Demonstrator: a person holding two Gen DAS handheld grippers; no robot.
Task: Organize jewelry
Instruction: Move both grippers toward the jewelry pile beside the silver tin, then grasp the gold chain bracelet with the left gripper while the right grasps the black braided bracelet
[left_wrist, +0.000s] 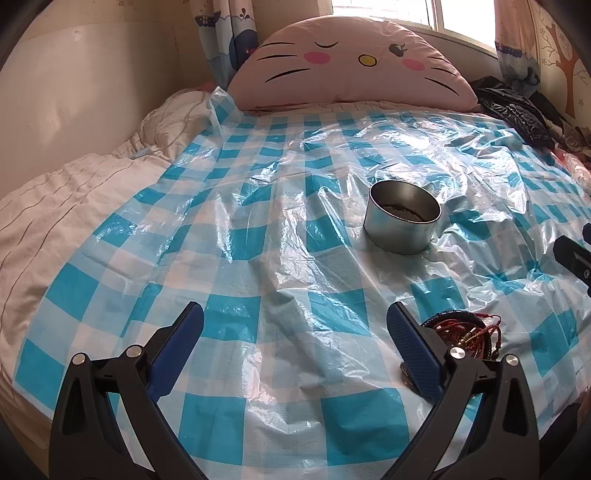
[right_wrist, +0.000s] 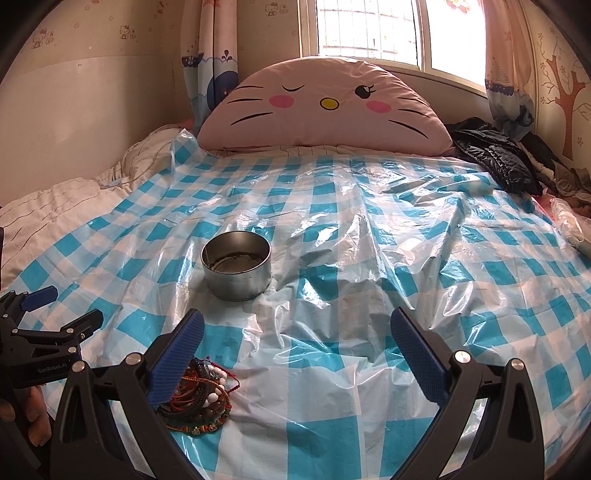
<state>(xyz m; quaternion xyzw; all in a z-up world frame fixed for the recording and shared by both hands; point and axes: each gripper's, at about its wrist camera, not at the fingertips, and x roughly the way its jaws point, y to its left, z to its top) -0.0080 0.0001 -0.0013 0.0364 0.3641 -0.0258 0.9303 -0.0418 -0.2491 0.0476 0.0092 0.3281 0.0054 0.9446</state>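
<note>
Bracelets (right_wrist: 199, 398) sit between both wide-open hand-held grippers, touching the right one's (right_wrist: 295, 354) left finger; tin (right_wrist: 236, 271) further ahead.

A bed (right_wrist: 55, 206) under a blue-checked plastic sheet (right_wrist: 369, 258) fills the room. Behind its pink cat-face pillow (right_wrist: 325, 110), a bright window (right_wrist: 388, 29) sits between patterned curtains (right_wrist: 207, 62).

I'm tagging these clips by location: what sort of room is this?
Most likely a child's bedroom: a bed with a cat-face pillow at its head, cartoon whale curtains by the window, and a checked plastic sheet over the bedding.
</note>
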